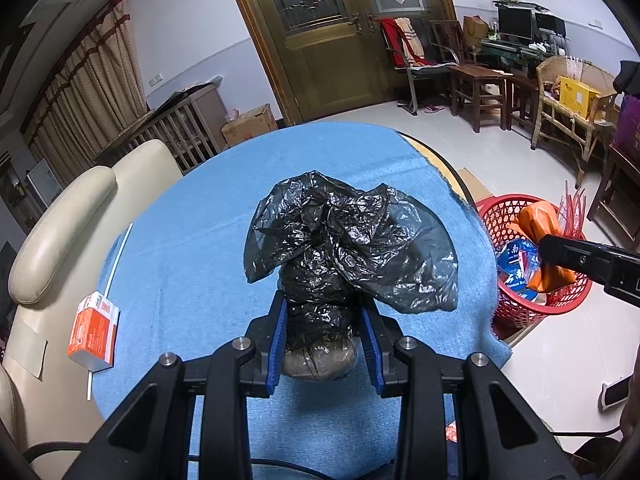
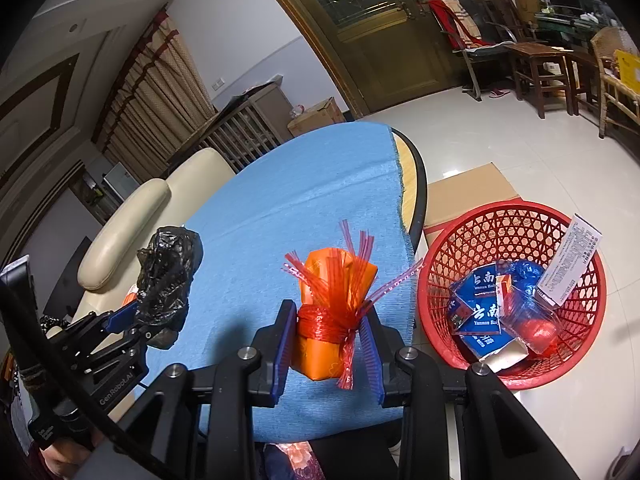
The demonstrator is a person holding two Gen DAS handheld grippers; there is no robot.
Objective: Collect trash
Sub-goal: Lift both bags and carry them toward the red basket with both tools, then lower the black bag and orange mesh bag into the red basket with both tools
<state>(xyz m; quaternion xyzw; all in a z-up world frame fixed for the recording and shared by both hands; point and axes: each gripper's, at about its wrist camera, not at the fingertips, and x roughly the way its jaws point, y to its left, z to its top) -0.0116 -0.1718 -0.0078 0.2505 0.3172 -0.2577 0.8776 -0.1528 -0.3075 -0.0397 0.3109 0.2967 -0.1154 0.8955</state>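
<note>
Left gripper (image 1: 323, 316) clamped on black plastic bag bundle (image 1: 340, 248), raised over blue-clothed table (image 1: 200, 240); right gripper (image 2: 326, 336) clamped on orange package (image 2: 334, 312) near table's right edge, beside red basket (image 2: 516, 220) on the floor

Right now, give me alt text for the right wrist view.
The right hand-held gripper clamps an orange packet tied with red mesh above a blue tablecloth. A red basket of trash sits on the floor to its right.
</note>
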